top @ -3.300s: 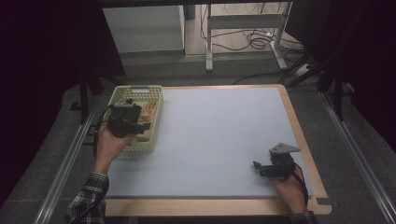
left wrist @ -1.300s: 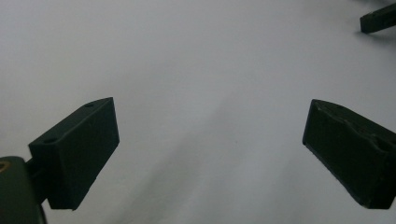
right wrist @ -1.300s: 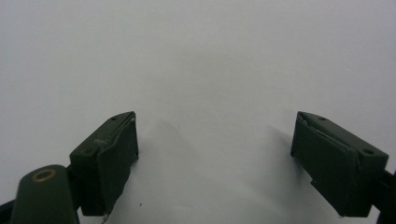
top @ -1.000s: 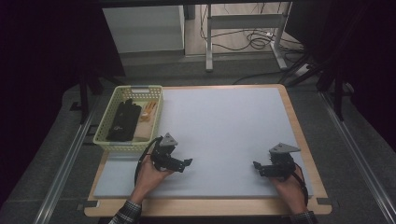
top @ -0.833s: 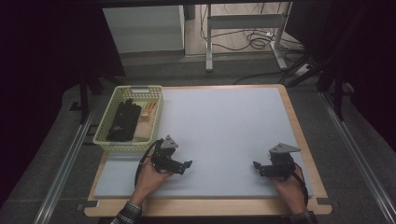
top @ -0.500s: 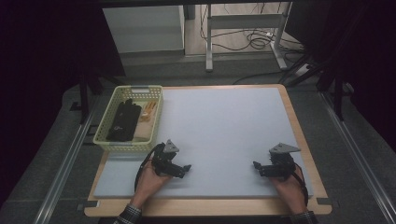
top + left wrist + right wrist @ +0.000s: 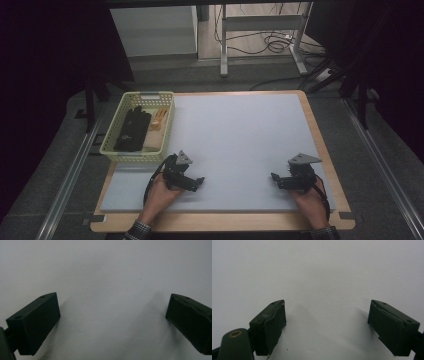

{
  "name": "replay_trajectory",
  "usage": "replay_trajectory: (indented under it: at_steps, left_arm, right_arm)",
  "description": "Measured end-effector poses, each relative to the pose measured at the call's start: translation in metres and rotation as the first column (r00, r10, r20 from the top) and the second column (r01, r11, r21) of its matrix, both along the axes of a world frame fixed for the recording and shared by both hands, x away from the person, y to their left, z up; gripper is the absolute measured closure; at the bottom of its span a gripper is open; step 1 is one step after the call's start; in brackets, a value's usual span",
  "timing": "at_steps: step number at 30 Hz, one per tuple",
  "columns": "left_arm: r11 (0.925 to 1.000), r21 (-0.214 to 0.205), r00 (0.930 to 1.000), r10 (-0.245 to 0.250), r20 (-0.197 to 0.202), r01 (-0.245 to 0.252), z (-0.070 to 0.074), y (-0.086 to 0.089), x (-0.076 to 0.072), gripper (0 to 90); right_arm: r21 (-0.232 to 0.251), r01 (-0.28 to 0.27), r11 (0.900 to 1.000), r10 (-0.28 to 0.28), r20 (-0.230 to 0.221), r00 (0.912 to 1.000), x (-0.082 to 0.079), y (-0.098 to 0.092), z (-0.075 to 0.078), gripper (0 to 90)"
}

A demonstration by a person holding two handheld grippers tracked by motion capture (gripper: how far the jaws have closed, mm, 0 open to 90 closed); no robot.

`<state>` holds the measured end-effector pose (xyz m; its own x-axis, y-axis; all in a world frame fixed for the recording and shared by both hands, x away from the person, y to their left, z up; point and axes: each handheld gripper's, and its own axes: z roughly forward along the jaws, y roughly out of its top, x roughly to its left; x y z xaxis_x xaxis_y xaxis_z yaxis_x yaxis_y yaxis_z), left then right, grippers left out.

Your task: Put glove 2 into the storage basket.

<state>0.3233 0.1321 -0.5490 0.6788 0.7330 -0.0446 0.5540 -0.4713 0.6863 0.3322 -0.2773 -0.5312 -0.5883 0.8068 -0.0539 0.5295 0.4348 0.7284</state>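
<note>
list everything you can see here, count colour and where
basket: 1, pale yellow-green, far left of the mat
black thing: 1, black, lying in the basket; kind unclear
orange thing: 1, orange, in the basket beside the black thing
mat: 1, light grey-blue, covering the table
table: 1, wood edge showing around the mat
cables: several, black, on the floor beyond the table
left gripper: 1, black, near left of the mat, jaws apart, nothing between them
right gripper: 1, black, near right of the mat, jaws apart, nothing between them
</note>
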Motion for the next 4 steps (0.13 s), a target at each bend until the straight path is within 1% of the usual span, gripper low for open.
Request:
replay_trajectory:
  at_steps: [4]
  left_arm:
    - [1.0000,0.000,1.0000,0.000,-0.001,0.000,0.0000,0.0000,0.0002,0.0]
  right_arm:
    - [0.001,0.000,1.0000,0.000,-0.001,1.0000,0.0000,-0.0001,-0.0002,14.6]
